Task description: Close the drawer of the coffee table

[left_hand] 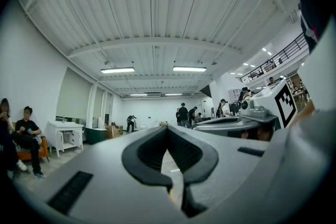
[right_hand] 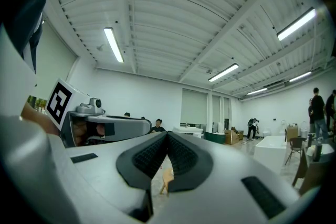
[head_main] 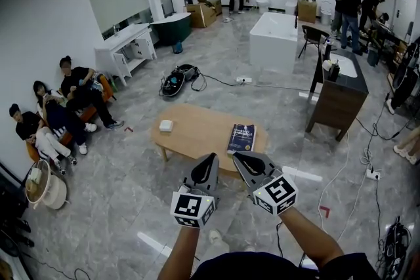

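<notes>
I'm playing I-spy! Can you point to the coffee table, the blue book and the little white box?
coffee table [head_main: 200, 124], head view, bare wooden top.
blue book [head_main: 241, 138], head view, middle of cover.
white box [head_main: 166, 125], head view, its top.

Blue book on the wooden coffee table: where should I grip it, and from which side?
The blue book lies flat by the near right edge of the light wooden coffee table. Probably pinch its near edge, coming in low from the person's side with the right gripper, which is closest. Its jaws are shut and must open first.
</notes>
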A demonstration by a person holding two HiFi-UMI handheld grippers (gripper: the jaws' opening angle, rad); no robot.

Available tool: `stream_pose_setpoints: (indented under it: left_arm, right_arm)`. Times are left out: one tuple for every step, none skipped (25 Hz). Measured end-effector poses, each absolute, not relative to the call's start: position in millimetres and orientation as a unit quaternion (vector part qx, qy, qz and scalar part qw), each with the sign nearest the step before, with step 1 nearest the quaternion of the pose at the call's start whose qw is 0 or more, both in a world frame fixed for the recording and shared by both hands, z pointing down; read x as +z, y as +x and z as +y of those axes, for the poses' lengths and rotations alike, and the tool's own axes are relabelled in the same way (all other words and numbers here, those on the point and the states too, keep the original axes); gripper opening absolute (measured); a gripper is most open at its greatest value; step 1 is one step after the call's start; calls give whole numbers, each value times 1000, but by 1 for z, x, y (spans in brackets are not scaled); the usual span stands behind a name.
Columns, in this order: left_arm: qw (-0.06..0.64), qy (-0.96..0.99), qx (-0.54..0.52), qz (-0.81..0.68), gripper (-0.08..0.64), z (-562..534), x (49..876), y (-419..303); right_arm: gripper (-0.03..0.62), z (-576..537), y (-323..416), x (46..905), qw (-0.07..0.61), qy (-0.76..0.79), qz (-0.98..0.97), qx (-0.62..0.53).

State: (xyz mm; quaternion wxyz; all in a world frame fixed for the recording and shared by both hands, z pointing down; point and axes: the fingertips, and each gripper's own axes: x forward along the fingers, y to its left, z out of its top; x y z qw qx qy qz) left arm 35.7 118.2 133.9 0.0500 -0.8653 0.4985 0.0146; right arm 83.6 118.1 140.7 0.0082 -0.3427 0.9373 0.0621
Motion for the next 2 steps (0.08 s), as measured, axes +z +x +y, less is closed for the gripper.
stream_pose_setpoints:
  left_arm:
    - [50,-865,15,498,-2,119,133,36]
    - [49,-865,16,498,-2,119,132,36]
  right_arm:
    - [11,119,84,140,8,-343,937,62]
    - [11,119,85,139,8,-343,937,61]
